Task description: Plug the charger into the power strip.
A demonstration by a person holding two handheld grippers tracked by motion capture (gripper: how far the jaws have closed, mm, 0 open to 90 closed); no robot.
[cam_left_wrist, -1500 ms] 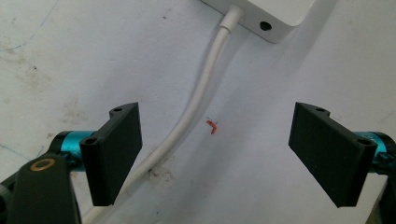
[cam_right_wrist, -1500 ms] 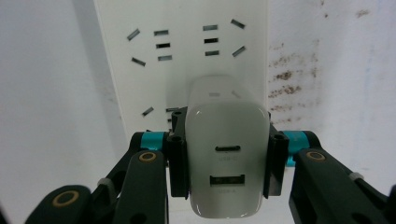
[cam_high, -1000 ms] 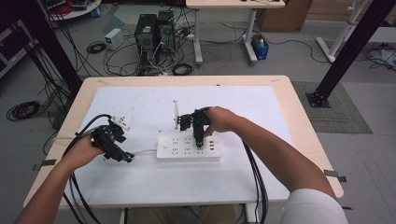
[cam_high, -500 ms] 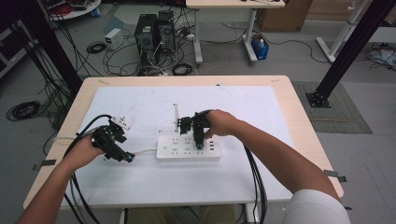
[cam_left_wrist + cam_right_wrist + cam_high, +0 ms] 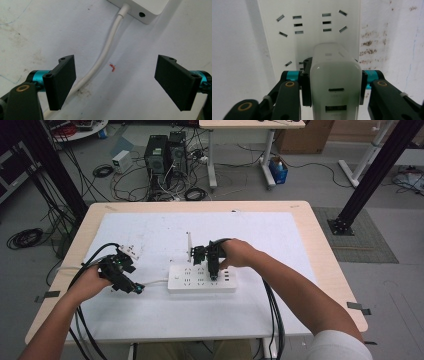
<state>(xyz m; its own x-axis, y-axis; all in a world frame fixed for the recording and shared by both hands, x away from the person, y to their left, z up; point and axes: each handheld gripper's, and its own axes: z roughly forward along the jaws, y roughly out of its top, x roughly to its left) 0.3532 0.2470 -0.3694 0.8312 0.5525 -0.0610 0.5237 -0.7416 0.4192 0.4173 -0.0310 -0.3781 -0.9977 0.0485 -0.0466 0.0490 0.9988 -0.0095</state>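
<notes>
In the right gripper view, the two black fingers (image 5: pixel 305 82) of the right gripper (image 5: pixel 334 87) are clamped on the sides of one white charger (image 5: pixel 334 82). Its near face, low in the frame, carries two ports, one oval above one rectangular. The charger stands over the one white power strip (image 5: pixel 309 32), which runs up the middle of the frame; whether its prongs are seated in a socket cannot be told. Two socket groups show clearly in the upper part of the strip, and part of another peeks out at the charger's left.

In the high view the right gripper (image 5: pixel 212 265) sits over the middle of the power strip (image 5: pixel 200 280), at the centre of the frame, with the right hand (image 5: pixel 237 254) around it.

In the left gripper view, the left gripper (image 5: pixel 115 82) has its two fingers (image 5: pixel 61 82) wide apart, holding nothing. Between them lie the strip's one white cord (image 5: pixel 105 55), curving from upper centre to lower left, and one small red mark (image 5: pixel 112 67) on the white bench cover (image 5: pixel 30 30). A corner of the strip shows at the top.

In the high view the left gripper (image 5: pixel 131 287) hovers at left of centre, just beside the strip's left end, over the cord. One small white block (image 5: pixel 129 251) lies on the bench (image 5: pixel 300 207) beyond it. One thin white upright piece (image 5: pixel 189 247) stands just behind the strip.
</notes>
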